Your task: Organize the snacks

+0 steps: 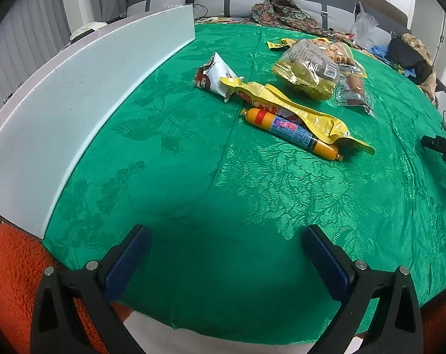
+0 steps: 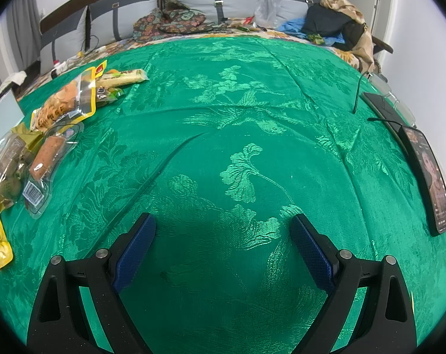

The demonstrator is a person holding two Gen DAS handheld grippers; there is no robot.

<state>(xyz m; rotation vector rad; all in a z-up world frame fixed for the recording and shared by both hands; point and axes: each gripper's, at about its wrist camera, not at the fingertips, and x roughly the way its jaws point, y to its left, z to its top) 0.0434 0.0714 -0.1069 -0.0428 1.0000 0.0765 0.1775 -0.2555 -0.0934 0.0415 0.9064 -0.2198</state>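
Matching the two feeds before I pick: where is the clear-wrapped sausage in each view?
Left wrist: the clear-wrapped sausage lies upper right, just right of the yellow bag.
Right wrist: it lies at the far left, mid-height, again just right of that bag.
Shared landmark: the yellow bag of brown snacks, directly on the sausage's left in both views.

both views low over green cloth (image 1: 252, 191)
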